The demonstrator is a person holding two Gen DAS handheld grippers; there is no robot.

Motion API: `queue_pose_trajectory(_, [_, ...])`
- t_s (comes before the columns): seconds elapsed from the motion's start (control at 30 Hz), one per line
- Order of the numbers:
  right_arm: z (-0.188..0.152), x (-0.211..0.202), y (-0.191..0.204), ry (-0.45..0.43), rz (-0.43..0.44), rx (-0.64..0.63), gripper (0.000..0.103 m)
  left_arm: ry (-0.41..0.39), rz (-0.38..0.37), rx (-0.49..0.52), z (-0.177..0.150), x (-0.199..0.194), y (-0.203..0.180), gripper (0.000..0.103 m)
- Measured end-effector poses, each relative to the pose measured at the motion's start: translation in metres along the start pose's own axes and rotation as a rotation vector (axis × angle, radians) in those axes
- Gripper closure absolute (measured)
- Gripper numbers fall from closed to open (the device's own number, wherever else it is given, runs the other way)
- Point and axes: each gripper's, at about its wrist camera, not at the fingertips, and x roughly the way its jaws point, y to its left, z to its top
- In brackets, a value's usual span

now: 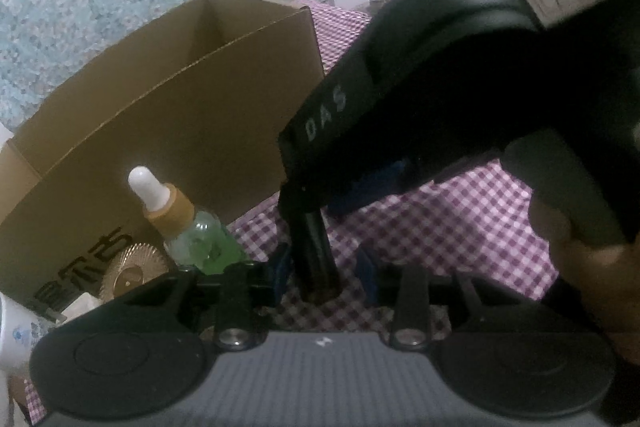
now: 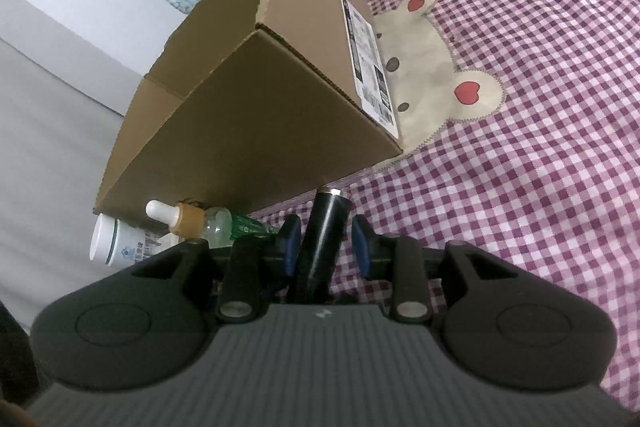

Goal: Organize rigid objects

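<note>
A black tube (image 2: 324,235) with a silver end lies between the blue pads of my right gripper (image 2: 325,243); the jaws stand a little wider than the tube. In the left wrist view the same black tube (image 1: 316,259) stands between the blue pads of my left gripper (image 1: 325,273), which do not touch it, with the right gripper's black body (image 1: 440,99) reaching over it from the right. An open cardboard box (image 1: 168,99) stands just behind, also in the right wrist view (image 2: 256,99). A green dropper bottle (image 1: 192,227) with a white bulb leans at the box.
A gold ribbed disc (image 1: 132,273) and a white bottle (image 2: 116,239) lie by the box's near wall. All rest on a purple checked cloth (image 2: 520,147) with a bear patch (image 2: 432,67). A grey wall is left of the box.
</note>
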Motion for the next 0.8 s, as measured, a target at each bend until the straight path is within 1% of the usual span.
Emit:
queue_pose_trajectory(0.1, [0.005,0.005,0.001,0.011,0.002,-0.018,0.075,0.0,0.004,-0.011,0.004,0.004,0.002,0.065])
queue_pose_trajectory(0.17, [0.007,0.008,0.003,0.013,0.004,-0.029,0.076,0.002,0.006,-0.021,0.008,0.006,0.004,0.071])
queue_pose_trajectory(0.23, [0.008,0.01,0.007,0.008,0.0,-0.046,0.076,0.0,0.016,-0.018,0.008,0.007,0.004,0.074])
queue_pose_trajectory(0.27, [0.008,0.011,0.008,0.006,-0.005,-0.056,0.078,-0.002,0.026,-0.021,0.007,0.007,0.003,0.075])
queue_pose_trajectory(0.3, [0.008,0.012,0.009,0.003,-0.009,-0.065,0.08,-0.005,0.03,-0.021,0.006,0.006,0.003,0.076])
queue_pose_trajectory(0.43, [0.002,0.008,0.008,-0.005,0.0,-0.058,0.08,-0.018,0.025,-0.031,0.003,-0.004,0.001,0.079])
queue_pose_trajectory(0.5, [0.0,0.002,0.009,-0.015,0.004,-0.055,0.082,-0.034,0.029,-0.032,0.004,-0.01,0.003,0.079])
queue_pose_trajectory(0.57, [-0.003,-0.01,0.017,-0.037,0.003,-0.069,0.085,-0.067,0.042,-0.019,0.007,-0.024,0.002,0.08])
queue_pose_trajectory(0.6, [-0.006,-0.018,0.022,-0.05,0.004,-0.081,0.088,-0.094,0.052,-0.003,0.008,-0.033,0.0,0.084])
queue_pose_trajectory(0.63, [-0.007,-0.024,0.027,-0.061,0.012,-0.093,0.09,-0.117,0.069,0.009,0.009,-0.042,-0.002,0.093])
queue_pose_trajectory(0.67, [-0.008,-0.033,0.036,-0.079,0.022,-0.108,0.095,-0.141,0.089,0.021,0.01,-0.053,-0.002,0.092])
queue_pose_trajectory(0.77, [-0.01,-0.056,0.063,-0.155,0.019,-0.181,0.095,-0.224,0.108,0.021,0.015,-0.079,0.001,0.092])
queue_pose_trajectory(0.8, [-0.01,-0.061,0.071,-0.179,0.018,-0.205,0.095,-0.239,0.111,0.02,0.016,-0.083,0.003,0.092])
